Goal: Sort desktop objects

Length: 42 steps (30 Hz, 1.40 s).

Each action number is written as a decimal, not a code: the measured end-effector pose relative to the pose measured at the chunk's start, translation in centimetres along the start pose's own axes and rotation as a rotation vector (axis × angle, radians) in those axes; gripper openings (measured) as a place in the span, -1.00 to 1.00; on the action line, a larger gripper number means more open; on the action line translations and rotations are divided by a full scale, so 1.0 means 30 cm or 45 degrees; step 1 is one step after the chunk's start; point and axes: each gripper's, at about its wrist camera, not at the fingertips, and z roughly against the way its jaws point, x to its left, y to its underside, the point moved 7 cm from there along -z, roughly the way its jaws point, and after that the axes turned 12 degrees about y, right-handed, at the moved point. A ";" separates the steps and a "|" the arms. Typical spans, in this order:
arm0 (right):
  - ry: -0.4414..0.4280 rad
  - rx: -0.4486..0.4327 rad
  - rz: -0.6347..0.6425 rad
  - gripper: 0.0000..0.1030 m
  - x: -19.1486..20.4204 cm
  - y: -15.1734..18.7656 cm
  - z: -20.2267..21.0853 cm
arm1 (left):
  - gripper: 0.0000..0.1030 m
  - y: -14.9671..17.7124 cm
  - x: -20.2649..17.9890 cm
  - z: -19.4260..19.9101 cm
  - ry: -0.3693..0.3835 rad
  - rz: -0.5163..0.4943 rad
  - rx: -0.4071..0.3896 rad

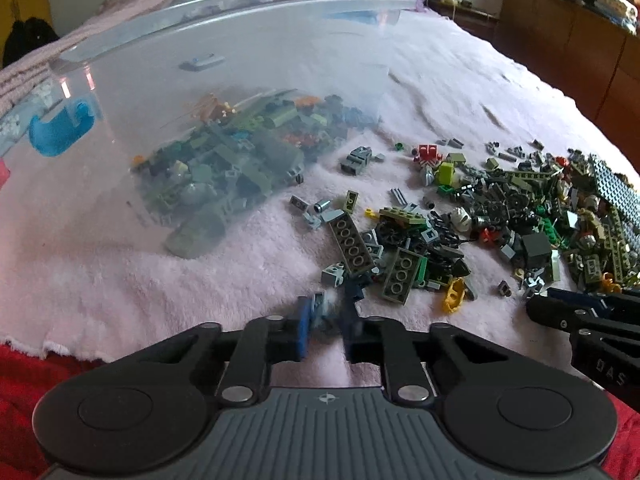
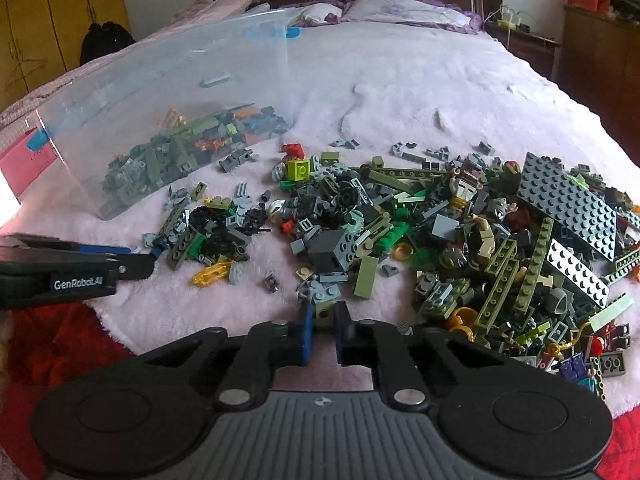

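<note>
Between the fingers of the left gripper (image 1: 325, 320) sat a small pale grey piece (image 1: 322, 307), blurred, with the jaws drawn in close on either side of it; they looked clenched on it, though the smear left the exact contact unclear. The right gripper (image 2: 321, 322) had likewise pinched in on a little olive-grey brick (image 2: 321, 309) at the near edge of the heap, the pads pressing its two flat sides.

Both pieces lay low on the pink fleecy blanket (image 2: 420, 92), at the front of the spread of loose bricks (image 2: 440, 232). I judged such bricks light, hard and rigid, hardly breakable, but smooth-sided and small enough to squirt out of a pinch or twist if caught on a corner. The flat opposite walls seemed the place to take them, not the studded top. The soft pile beneath would give way under a downward push, so a brick might sink or tip rather than sit firm.

Further out stood the clear plastic bin (image 1: 100, 92), already holding a layer of sorted pieces, just left of the heap. A large grey baseplate (image 2: 568, 200) lay propped on the far right of the pile.

The only writing I could read was "GenRobot.AI" on the side of the left gripper, as seen from the right wrist; a few letters on the other gripper were too partial to make out.
</note>
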 end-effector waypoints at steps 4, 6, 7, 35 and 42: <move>-0.017 0.001 -0.026 -0.77 -0.006 -0.004 0.008 | -0.68 -0.001 0.005 0.034 -0.001 0.009 -0.022; -0.029 -0.002 -0.036 -0.77 -0.008 -0.007 0.016 | -0.68 -0.004 0.002 0.050 0.000 0.007 -0.034; -0.037 -0.004 -0.039 -0.77 -0.007 -0.008 0.020 | -0.68 -0.006 -0.001 0.058 0.002 0.004 -0.039; -0.293 -0.219 0.035 -0.77 0.117 -0.395 0.212 | -0.68 -0.299 -0.052 0.337 0.004 -0.074 -0.292; -0.357 -0.271 0.109 -0.77 0.182 -0.582 0.223 | -0.68 -0.440 0.001 0.351 -0.058 -0.102 -0.371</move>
